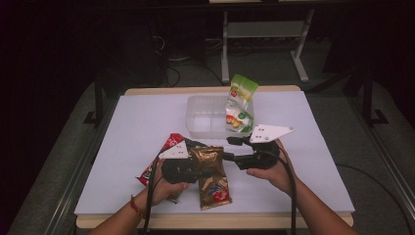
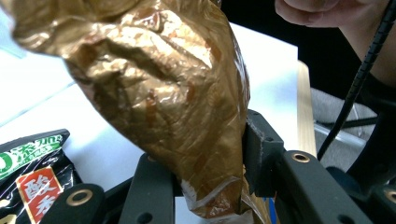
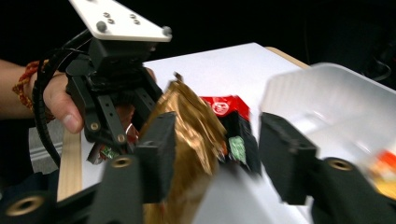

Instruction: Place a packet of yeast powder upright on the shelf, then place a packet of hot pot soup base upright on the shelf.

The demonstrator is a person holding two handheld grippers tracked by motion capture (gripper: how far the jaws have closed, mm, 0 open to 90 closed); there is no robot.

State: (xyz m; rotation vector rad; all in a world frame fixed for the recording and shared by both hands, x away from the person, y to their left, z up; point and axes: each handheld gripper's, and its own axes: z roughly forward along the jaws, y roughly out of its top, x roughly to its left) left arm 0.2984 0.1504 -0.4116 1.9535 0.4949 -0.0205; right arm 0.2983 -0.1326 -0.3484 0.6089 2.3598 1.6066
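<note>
High view: I see the gold pouch (image 1: 211,172) at lower centre, my left gripper (image 1: 192,164) clamped on its top. Left gripper view: pads pinch the pouch (image 2: 163,93). Right gripper view: my right gripper (image 3: 215,158) stands apart, pouch (image 3: 187,135) beside its left jaw.

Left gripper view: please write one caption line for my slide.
Left claw closed on a crinkled gold snack bag above the white table.
</note>
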